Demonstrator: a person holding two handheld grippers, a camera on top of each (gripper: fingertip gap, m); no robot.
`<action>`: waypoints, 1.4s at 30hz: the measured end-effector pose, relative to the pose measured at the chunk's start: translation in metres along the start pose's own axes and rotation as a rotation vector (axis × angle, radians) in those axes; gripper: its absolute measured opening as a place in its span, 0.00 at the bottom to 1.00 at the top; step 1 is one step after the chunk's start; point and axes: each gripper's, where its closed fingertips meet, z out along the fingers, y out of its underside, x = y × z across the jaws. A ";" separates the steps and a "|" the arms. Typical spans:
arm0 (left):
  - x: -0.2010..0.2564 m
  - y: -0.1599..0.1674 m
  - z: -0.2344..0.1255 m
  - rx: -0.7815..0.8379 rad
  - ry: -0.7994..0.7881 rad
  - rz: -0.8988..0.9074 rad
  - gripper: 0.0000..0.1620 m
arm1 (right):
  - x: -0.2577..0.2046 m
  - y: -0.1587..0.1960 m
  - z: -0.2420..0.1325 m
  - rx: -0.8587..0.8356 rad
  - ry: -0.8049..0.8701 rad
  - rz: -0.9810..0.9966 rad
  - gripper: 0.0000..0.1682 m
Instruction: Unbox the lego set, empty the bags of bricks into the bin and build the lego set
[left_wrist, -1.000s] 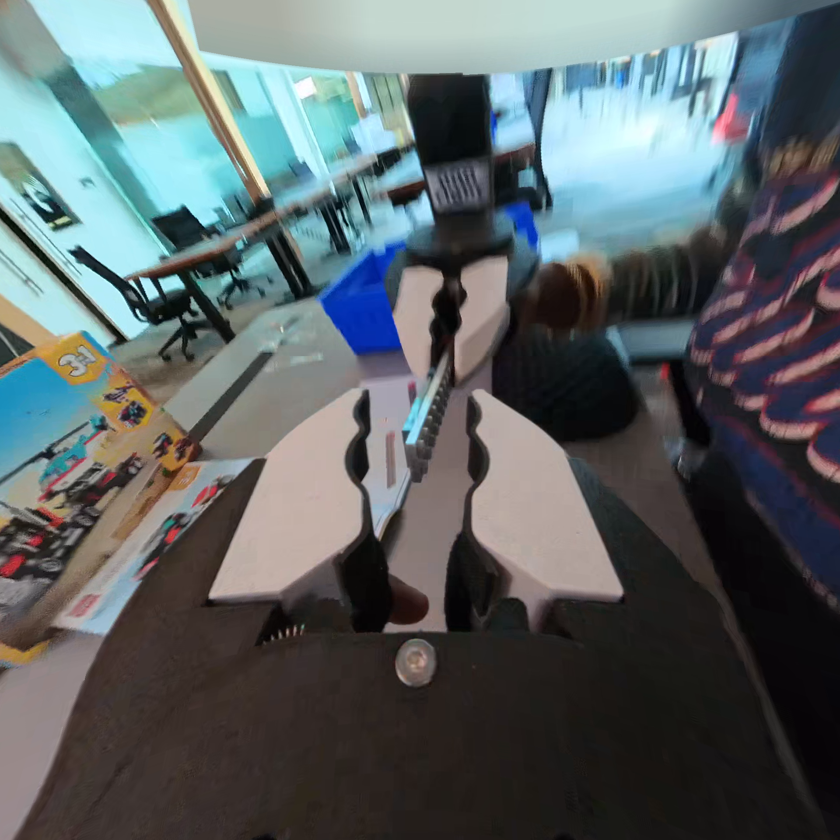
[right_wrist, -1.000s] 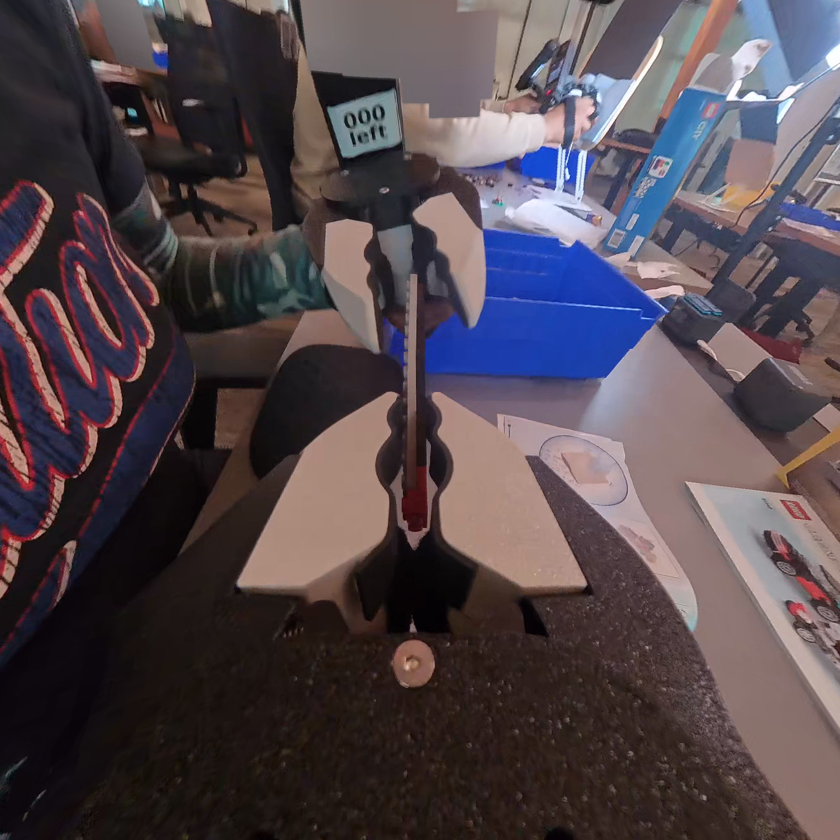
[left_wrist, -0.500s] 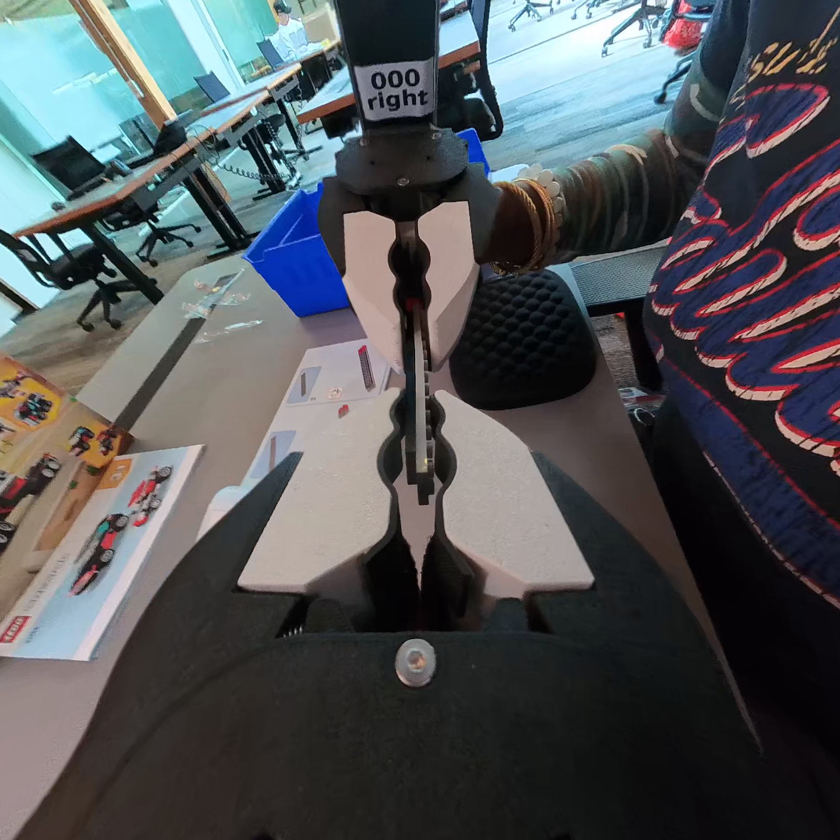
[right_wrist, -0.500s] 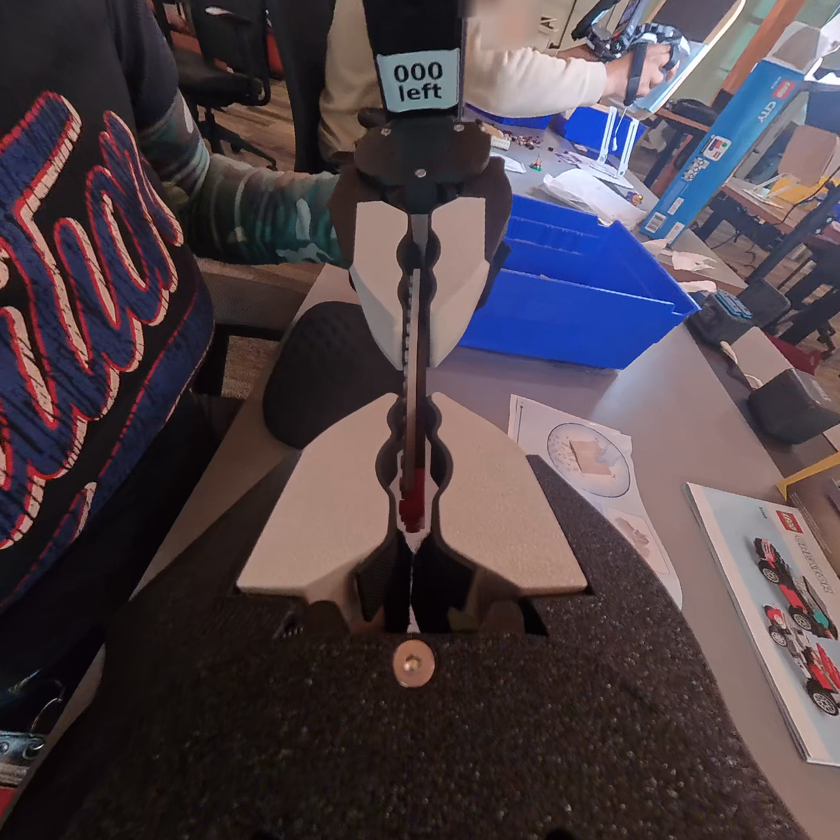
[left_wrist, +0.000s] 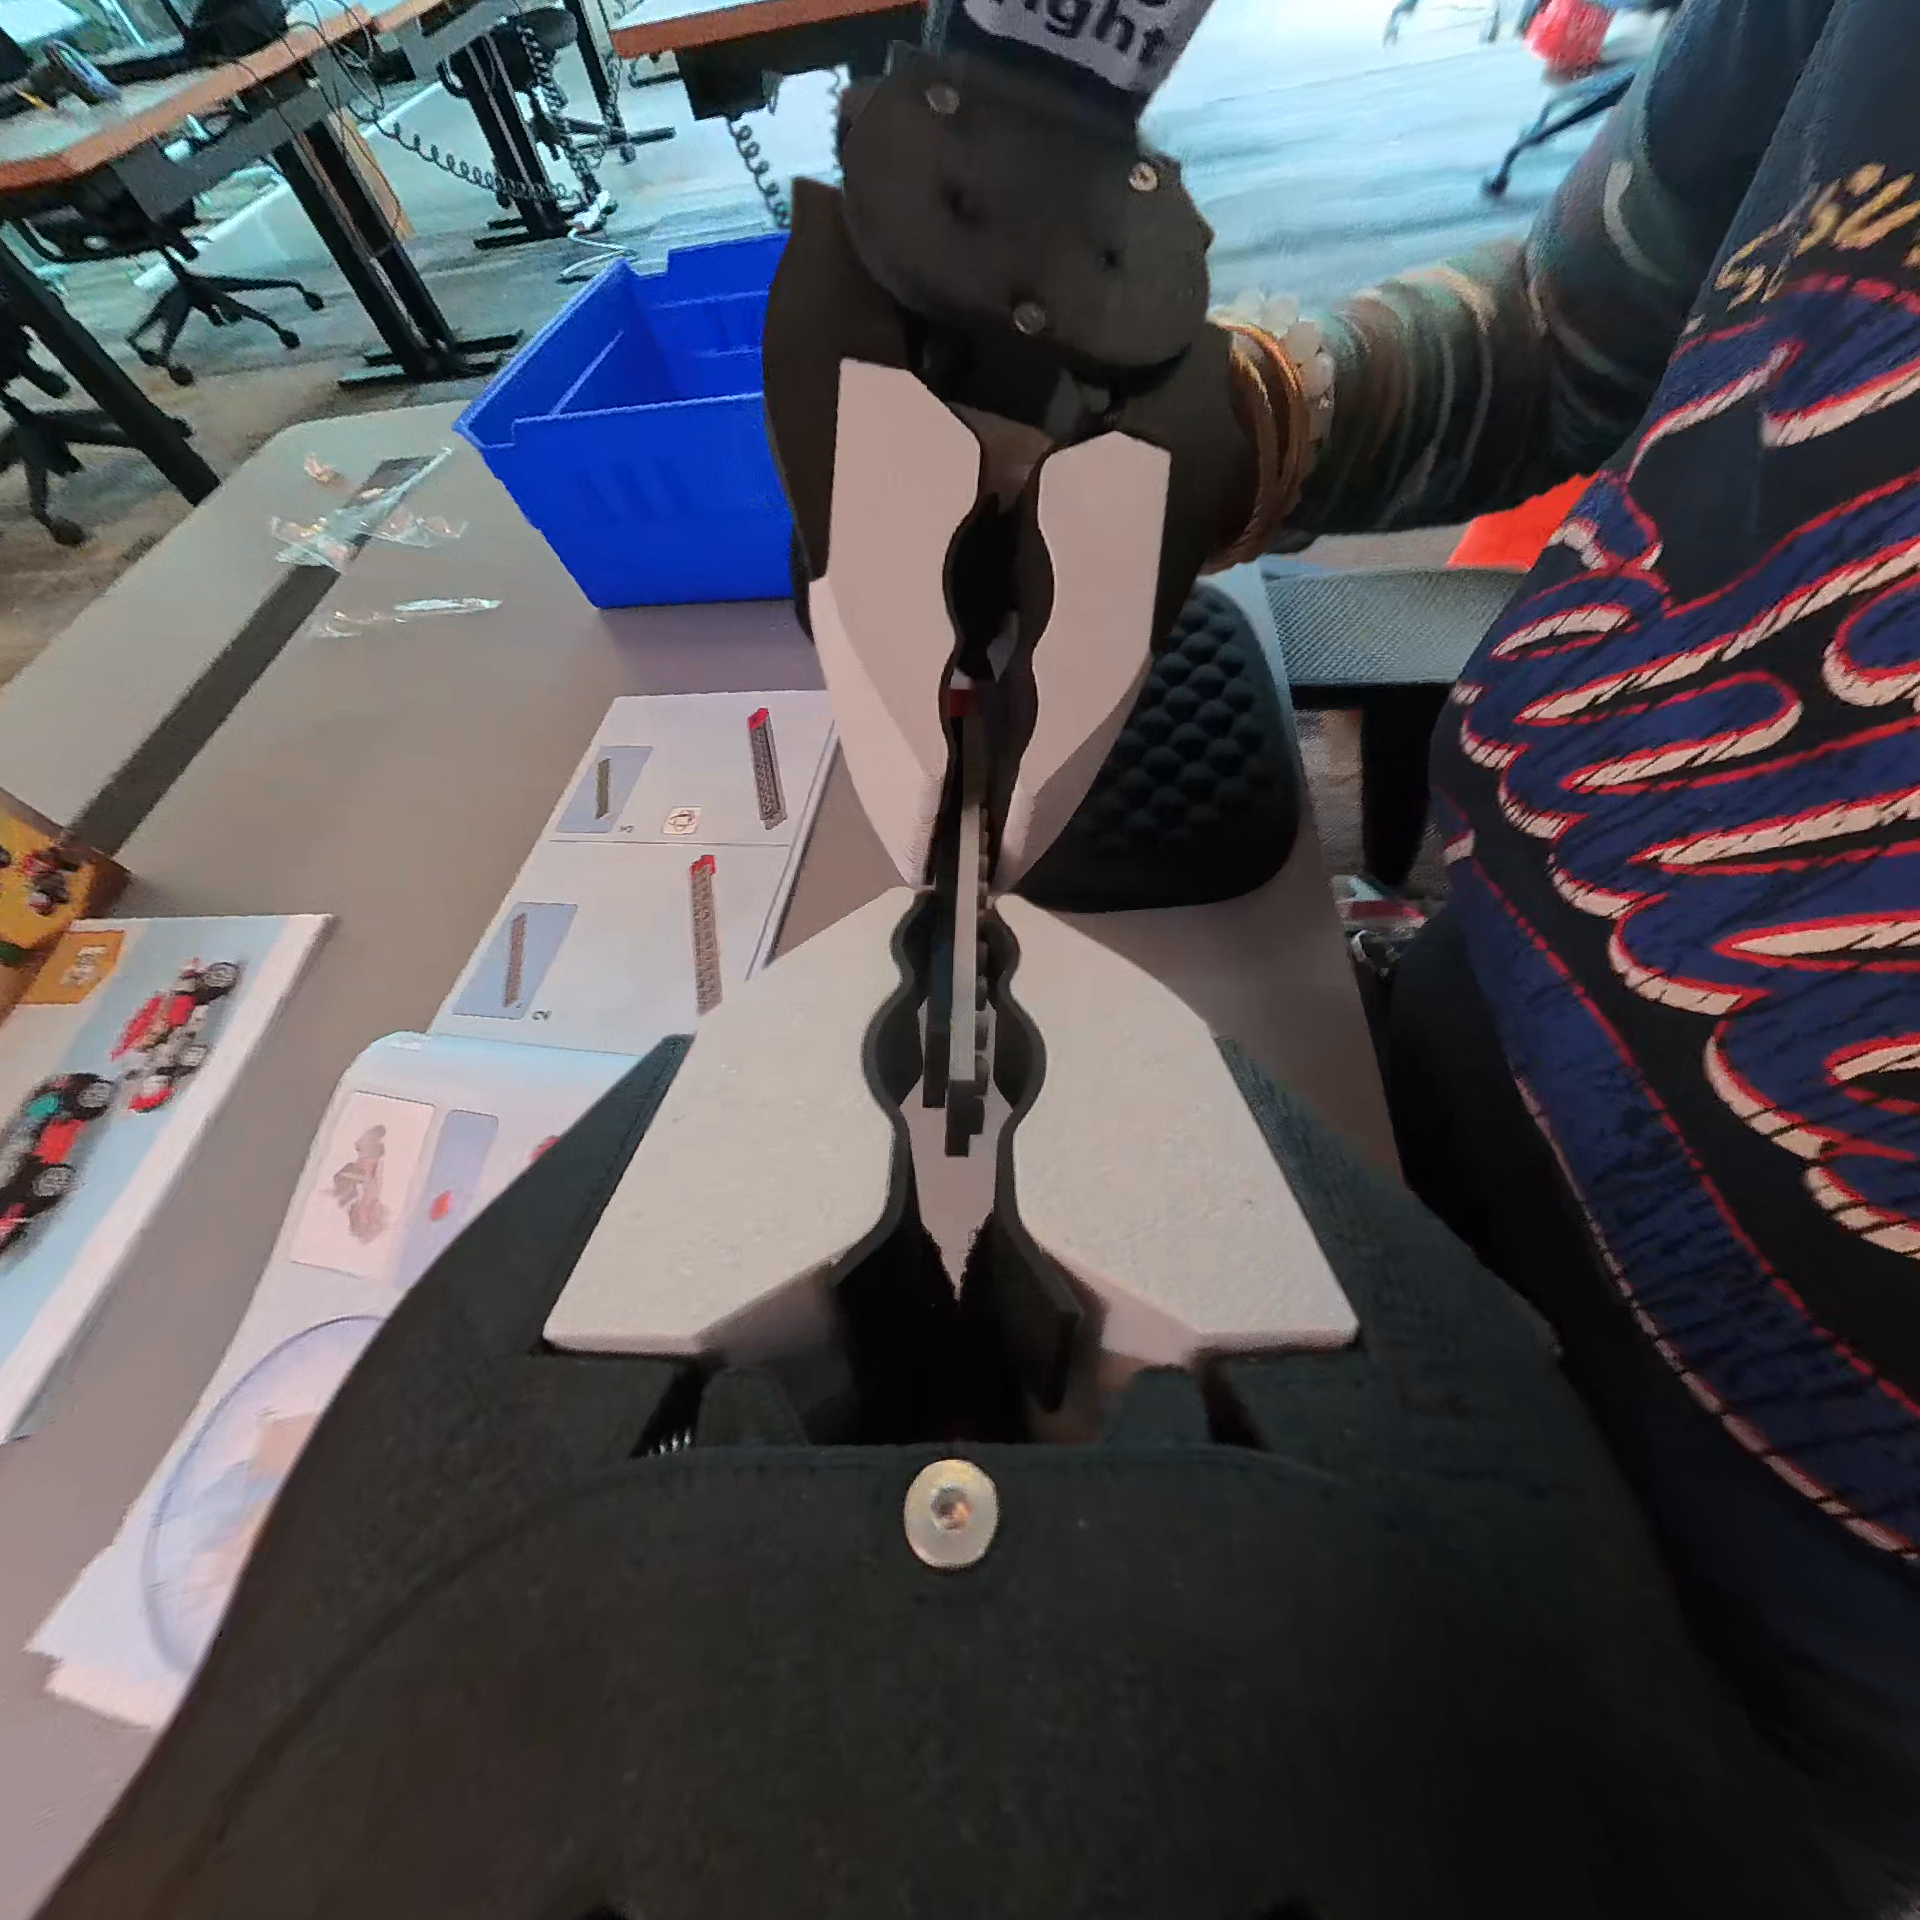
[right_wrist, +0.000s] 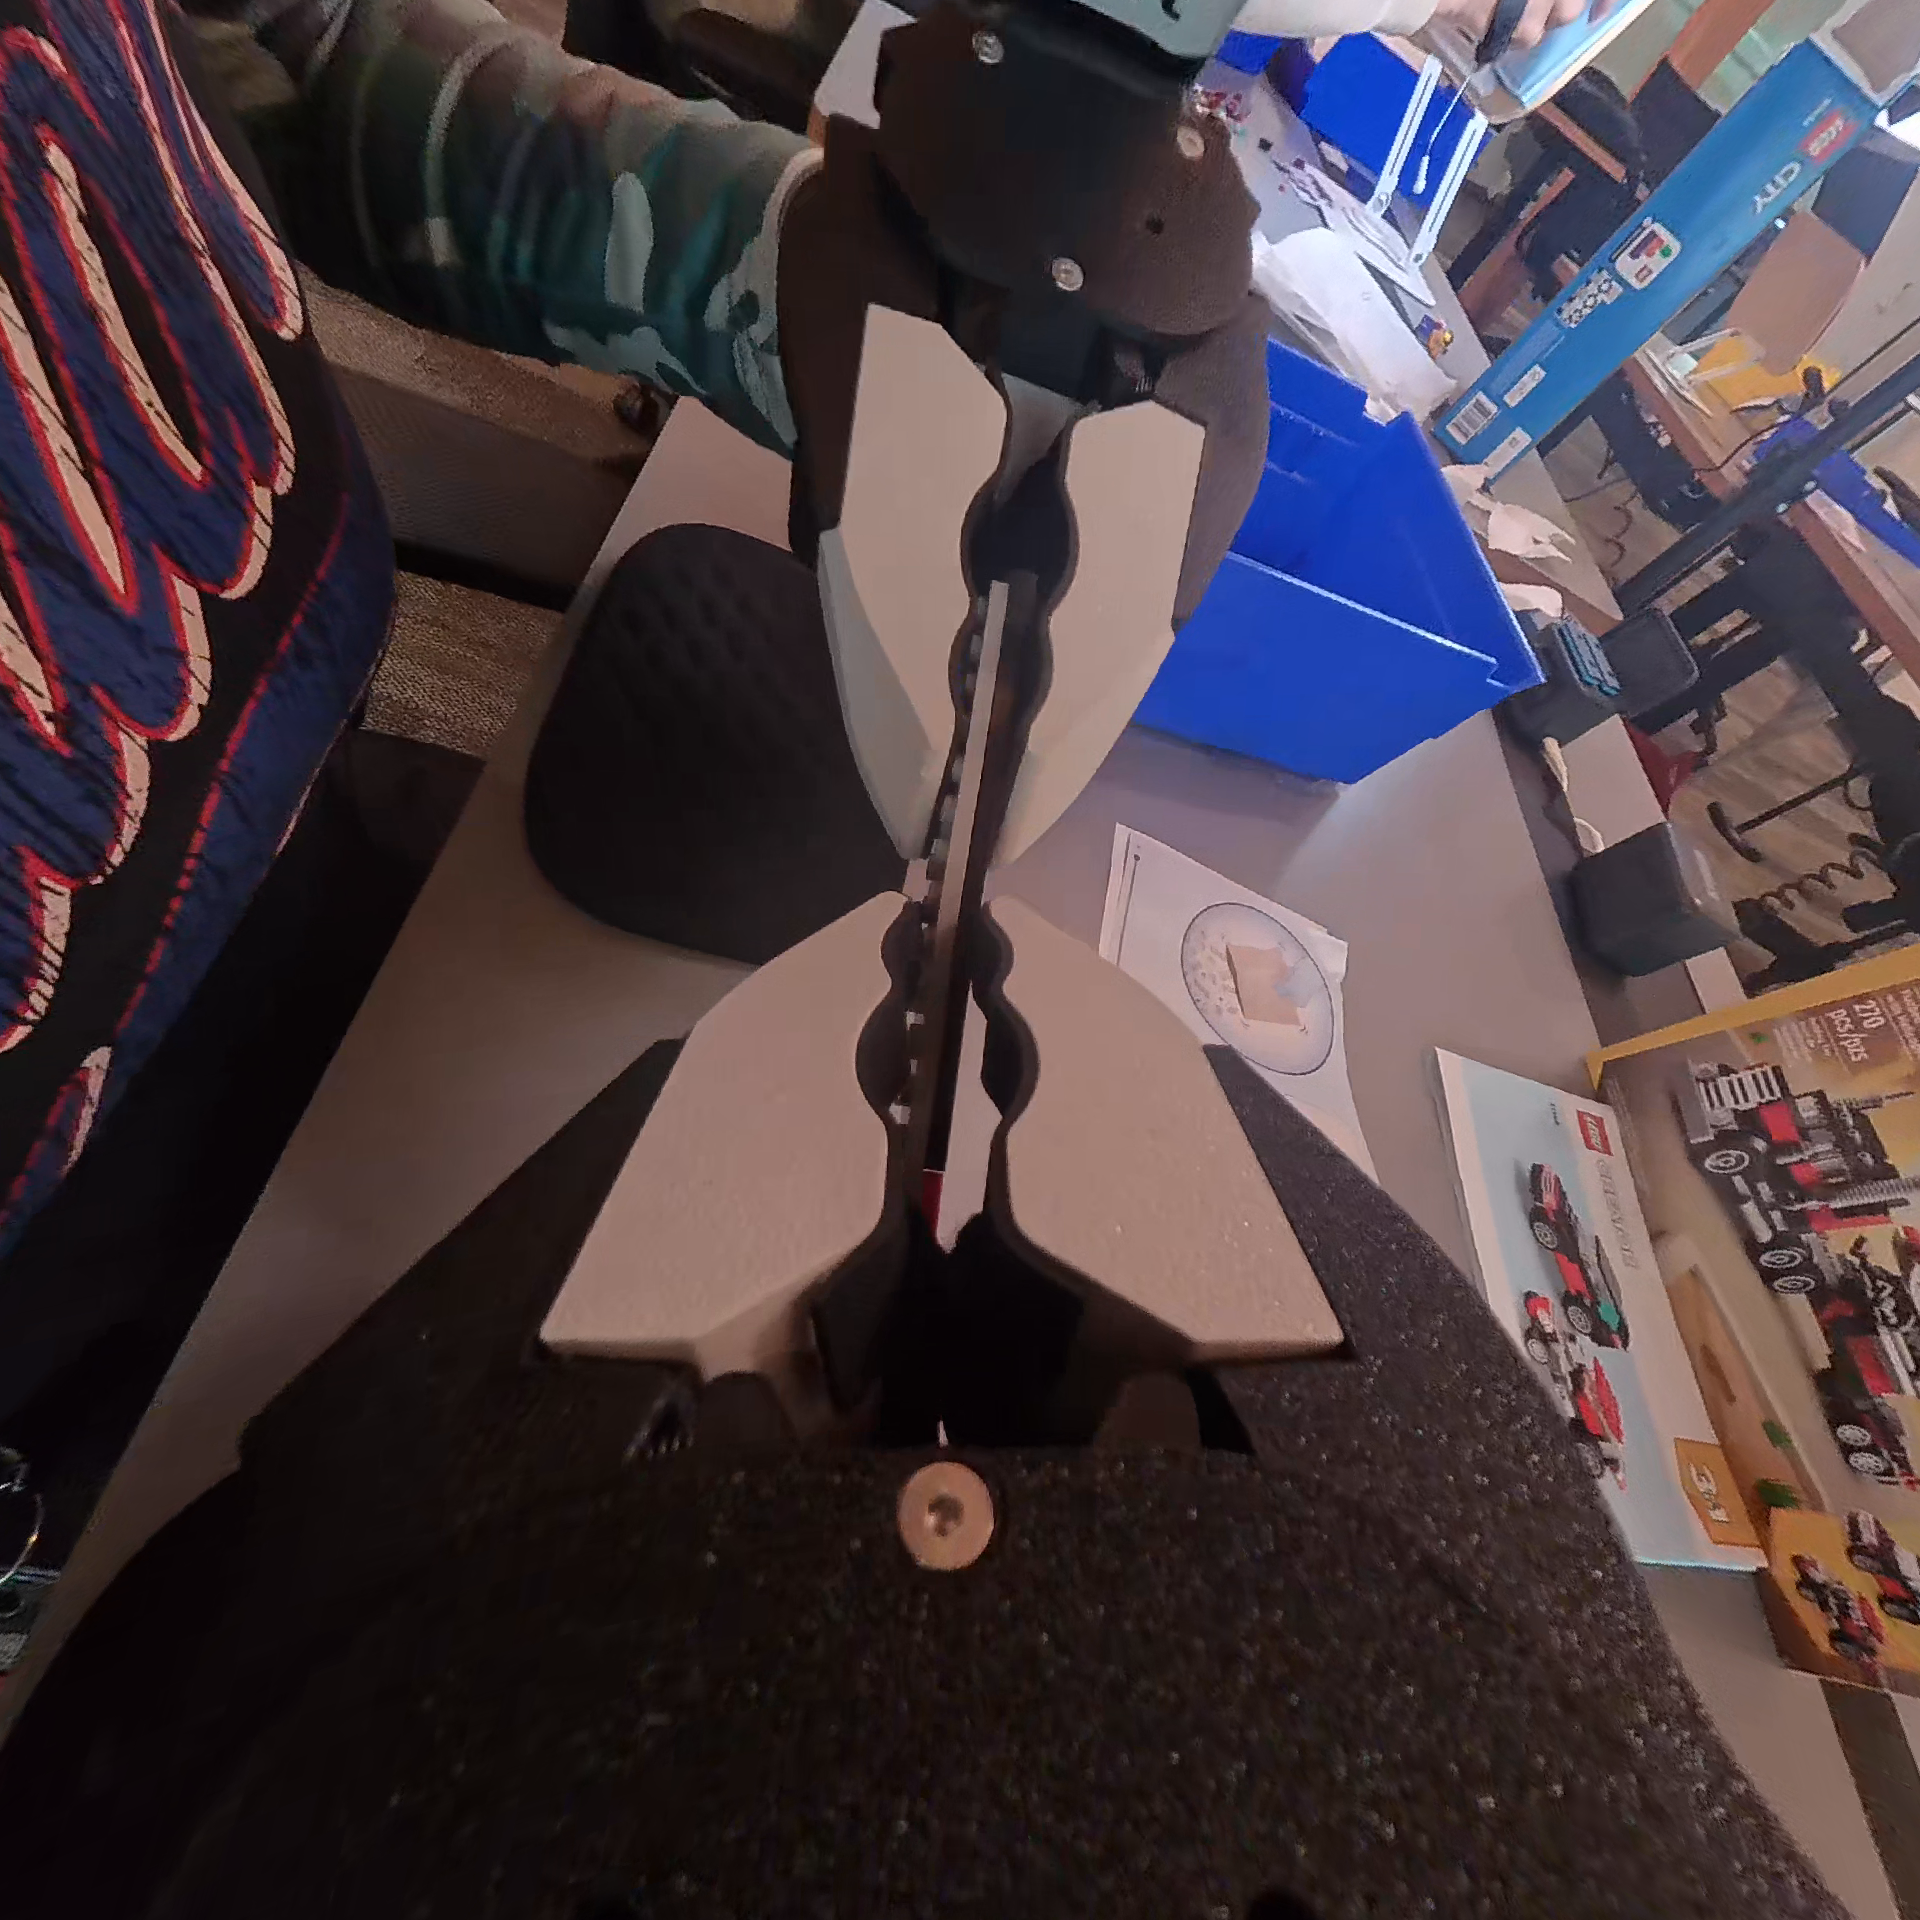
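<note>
Plainly, both labelled tongs (left_wrist: 961, 914) (right_wrist: 951, 914) pinch one studded strip (right_wrist: 961, 790).

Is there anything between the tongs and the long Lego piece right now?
No. Both the left tongs and right tongs are shut directly on the plate, tip to tip, with nothing between.

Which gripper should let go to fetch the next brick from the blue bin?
Probably the left gripper. Both are shut on the long plate assembly, but the right gripper holds its red-tipped end deep in its jaws, and should carry it alone. The blue bin is near both.
</note>
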 end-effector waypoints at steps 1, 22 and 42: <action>0.000 0.000 0.001 0.013 0.019 -0.036 0.05 | -0.001 0.001 0.000 -0.001 -0.007 0.007 0.05; 0.003 0.011 0.010 -0.072 -0.054 0.286 0.06 | -0.008 0.011 0.002 0.019 -0.151 0.267 0.05; -0.002 0.018 0.009 -0.121 -0.052 0.130 0.05 | -0.003 0.013 0.013 -0.086 -0.022 -0.062 0.06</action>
